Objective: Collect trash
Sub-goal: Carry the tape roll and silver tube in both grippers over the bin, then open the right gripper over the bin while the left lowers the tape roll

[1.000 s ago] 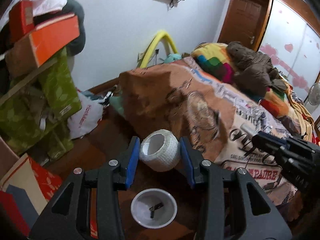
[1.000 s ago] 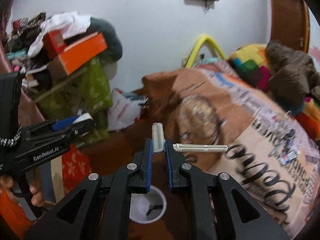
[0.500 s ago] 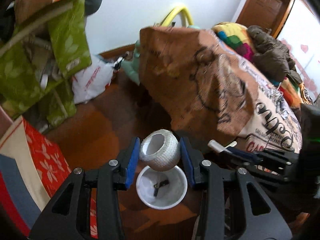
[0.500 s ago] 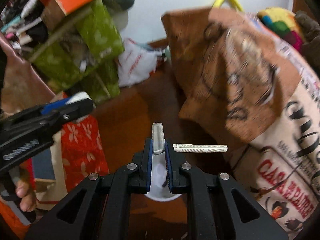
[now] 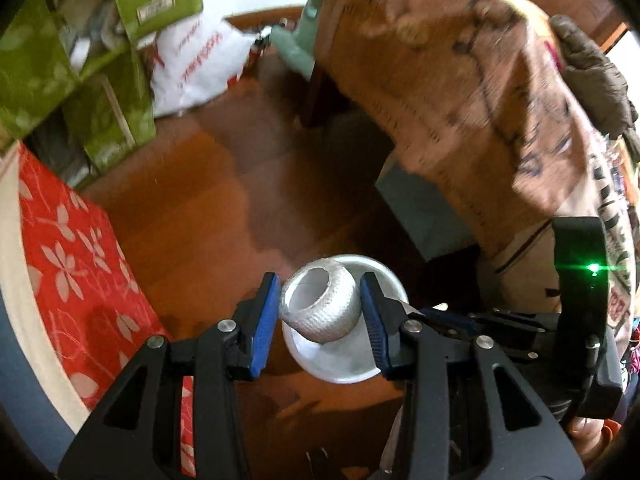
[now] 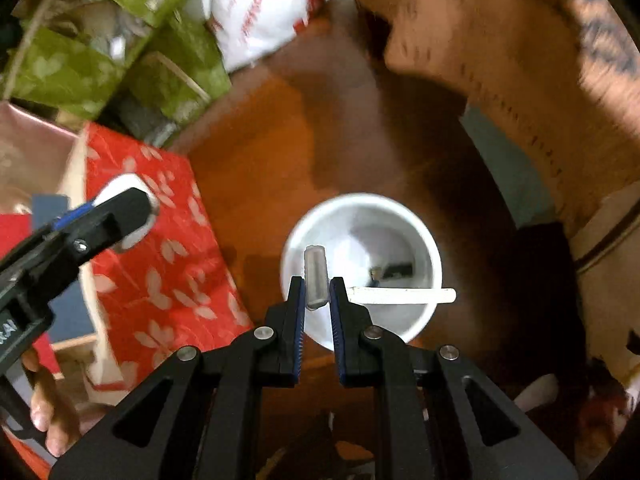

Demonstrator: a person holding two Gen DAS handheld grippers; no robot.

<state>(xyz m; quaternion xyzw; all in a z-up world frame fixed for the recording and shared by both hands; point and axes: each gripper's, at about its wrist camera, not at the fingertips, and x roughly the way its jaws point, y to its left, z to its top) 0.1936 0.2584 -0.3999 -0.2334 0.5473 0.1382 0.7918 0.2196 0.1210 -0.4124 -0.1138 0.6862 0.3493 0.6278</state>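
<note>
My left gripper (image 5: 320,312) is shut on a white roll of tape (image 5: 322,308) and holds it over a white trash bin (image 5: 360,368) on the wooden floor. My right gripper (image 6: 317,298) is shut on a grey-white disposable razor (image 6: 316,280), whose handle (image 6: 400,295) sticks out to the right, above the same bin (image 6: 340,216). A small dark object (image 6: 394,270) lies in the bin. The left gripper shows at the left of the right wrist view (image 6: 120,216), and the right gripper at the right of the left wrist view (image 5: 460,316).
A bed with a brown printed cover (image 5: 460,80) fills the right side. A red flowered box (image 5: 68,260) lies at the left, green bags (image 5: 92,60) and a white plastic bag (image 5: 196,68) behind it. Bare wooden floor (image 5: 224,200) lies between them.
Both grippers have tilted down and come closer over the white bin, still holding the tape roll and the razor. The bin now looks larger and sits under both.
</note>
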